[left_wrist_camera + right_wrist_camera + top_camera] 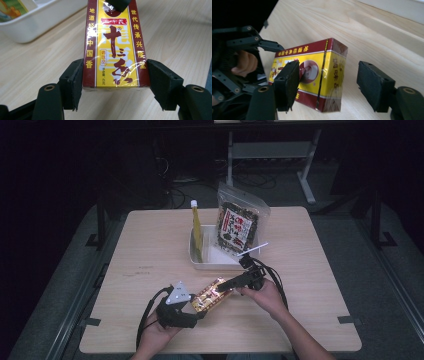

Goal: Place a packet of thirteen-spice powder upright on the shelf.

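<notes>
A yellow and dark red box [212, 294] with Chinese print lies near the front middle of the table, between my two grippers. My left gripper [198, 307] holds its near end: in the left gripper view both pads press the long sides of the box [116, 50], so the left gripper [113, 82] is shut on it. My right gripper [223, 287] comes in from the right at the far end. In the right gripper view, the right gripper [328, 82] stands open, one pad in front of the printed top of the box [317, 75], the other clear of it.
A white tray [200, 265] at the table's centre back holds an upright yellow bottle [196, 227] and a clear snack bag [239, 222]. A thin white stick [252, 250] juts from the tray's right corner. Bare wood [145, 250] lies to the left and right.
</notes>
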